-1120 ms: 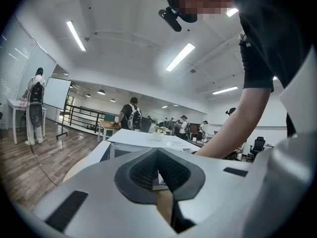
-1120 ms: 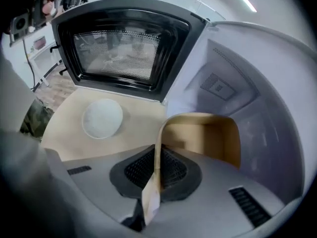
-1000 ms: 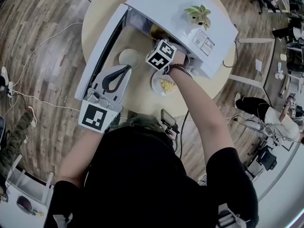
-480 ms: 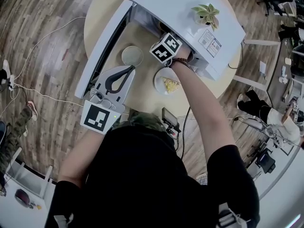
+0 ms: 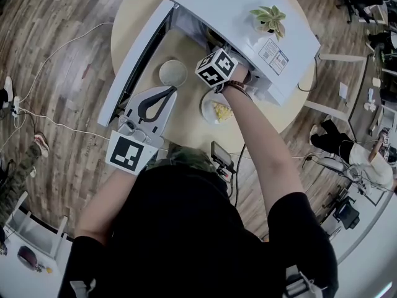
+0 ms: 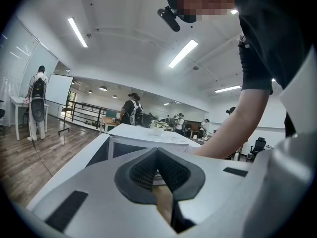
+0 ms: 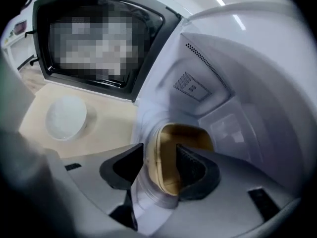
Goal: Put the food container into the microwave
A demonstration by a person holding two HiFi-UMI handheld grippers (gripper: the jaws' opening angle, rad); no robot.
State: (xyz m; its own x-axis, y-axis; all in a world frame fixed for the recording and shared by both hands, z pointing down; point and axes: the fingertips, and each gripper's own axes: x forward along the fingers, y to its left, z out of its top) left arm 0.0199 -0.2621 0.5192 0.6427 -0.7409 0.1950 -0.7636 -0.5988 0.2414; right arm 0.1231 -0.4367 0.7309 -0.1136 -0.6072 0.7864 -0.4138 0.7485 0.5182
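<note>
Finding 1. The white box-shaped microwave [image 5: 229, 11] stands at 12 o'clock on the round pale wooden surface [image 5: 186, 123]. Its door [image 5: 133, 61] is swung fully open toward 9 o'clock.

Finding 2. The round tan food container [image 7: 173, 135] is already inside the cavity, apparently resting on its floor.

Finding 3. My right tongs [image 7: 161, 167] reach into the cavity. Their jaws have just been opening and now stand wide. The container's near wall is between them, with one pad outside the wall and the other inside the rim, and neither appears to press on it. I judge the container released.

Finding 4. My left tongs [image 6: 158, 167] are closed with nothing in them. They are held at 7 o'clock of the right tongs, pointing toward the microwave.

Finding 5. A round white lid [image 5: 172, 73] and a white plate [image 5: 203, 107] of yellow food lie on the surface in front of the cavity.

Assessment. The container lies dead ahead at 12 o'clock of the right tongs, with its rim running 12 to 6 between the pads. Withdrawal should therefore go straight back toward 6 o'clock, or the inner pad may catch the wall and drag the container out. The left tongs are nearer the door for closing it.
</note>
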